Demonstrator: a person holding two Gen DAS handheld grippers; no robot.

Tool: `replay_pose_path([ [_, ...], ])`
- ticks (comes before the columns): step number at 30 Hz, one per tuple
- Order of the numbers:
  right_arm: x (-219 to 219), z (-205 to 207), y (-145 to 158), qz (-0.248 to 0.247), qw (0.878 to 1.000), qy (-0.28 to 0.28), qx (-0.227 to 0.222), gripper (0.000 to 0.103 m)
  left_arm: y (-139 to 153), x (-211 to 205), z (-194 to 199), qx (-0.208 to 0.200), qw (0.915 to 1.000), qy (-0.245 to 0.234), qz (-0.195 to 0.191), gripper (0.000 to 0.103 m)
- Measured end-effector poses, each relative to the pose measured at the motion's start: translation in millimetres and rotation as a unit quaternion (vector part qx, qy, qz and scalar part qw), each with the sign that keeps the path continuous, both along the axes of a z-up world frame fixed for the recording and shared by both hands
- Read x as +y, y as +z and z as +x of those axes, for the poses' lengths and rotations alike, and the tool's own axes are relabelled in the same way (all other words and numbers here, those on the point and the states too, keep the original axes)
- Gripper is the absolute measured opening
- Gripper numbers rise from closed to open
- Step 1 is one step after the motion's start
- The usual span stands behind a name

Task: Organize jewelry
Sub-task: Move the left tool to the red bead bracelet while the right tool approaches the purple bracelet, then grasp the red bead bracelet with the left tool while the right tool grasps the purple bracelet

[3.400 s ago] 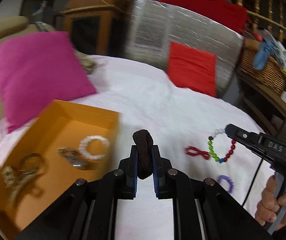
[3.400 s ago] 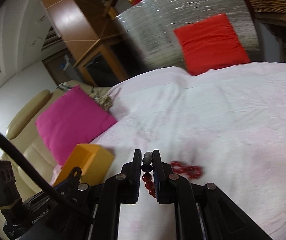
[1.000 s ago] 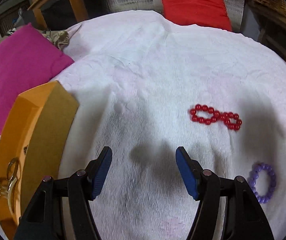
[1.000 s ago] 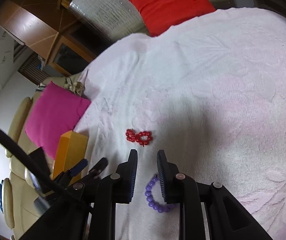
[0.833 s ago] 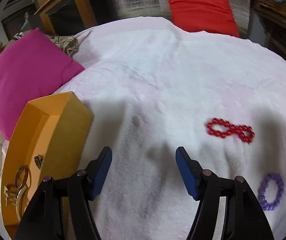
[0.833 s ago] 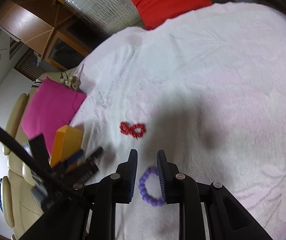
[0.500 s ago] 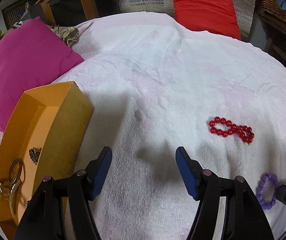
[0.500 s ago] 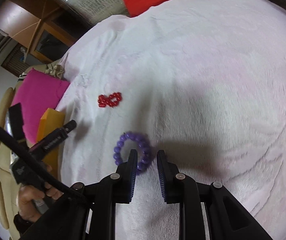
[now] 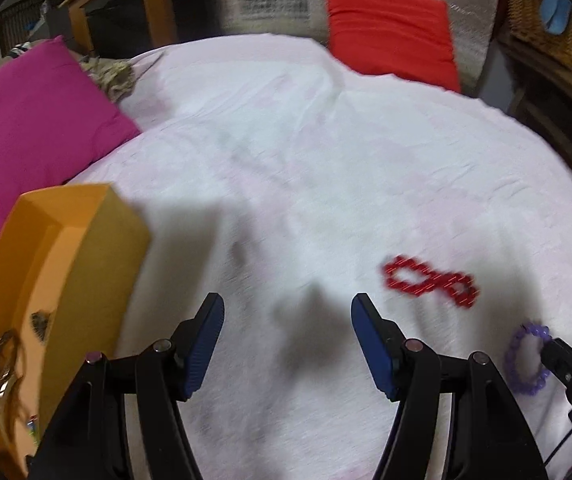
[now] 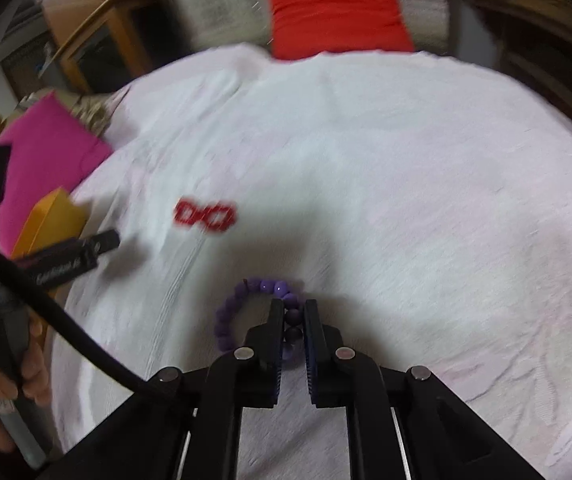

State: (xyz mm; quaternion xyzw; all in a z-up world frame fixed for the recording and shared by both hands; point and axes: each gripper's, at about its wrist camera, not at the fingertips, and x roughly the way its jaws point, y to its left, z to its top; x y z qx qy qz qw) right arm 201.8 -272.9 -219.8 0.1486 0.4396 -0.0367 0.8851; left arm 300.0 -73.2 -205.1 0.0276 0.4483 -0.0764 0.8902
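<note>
Right claw [image 10: 293, 322], jaws just closed onto the purple bead bracelet [image 10: 246, 312] lying on the white-covered table [image 10: 406, 200]. Left claw [image 9: 286, 332] wide, empty. Red bead bracelet [image 9: 430, 280] nearby; orange box [image 9: 70, 260] at left.

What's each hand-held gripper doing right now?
Left hand-held gripper: open, empty.
Right hand-held gripper: jaws just closed, shut on purple bead bracelet.

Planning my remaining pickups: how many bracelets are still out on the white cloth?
2. The red bracelet lies loose on the cloth; the purple bracelet is pinched in the right gripper. Others may lie outside view.
</note>
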Motion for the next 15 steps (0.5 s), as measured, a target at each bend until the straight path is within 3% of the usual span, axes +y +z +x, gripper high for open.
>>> replay_pose_path([
  [7,-23.6,3.4,-10.5,0.041,0.998,-0.045,0.027,0.011,-5.2,-15.3,14.8,0.024,0.9937,-0.022,-0.107,0.068],
  [15,-25.5,2.0,-12.7,0.054,0.997,-0.045,0.026,0.011,-12.0,-37.7,26.5,0.033,0.9905,-0.021,-0.132,0.068],
])
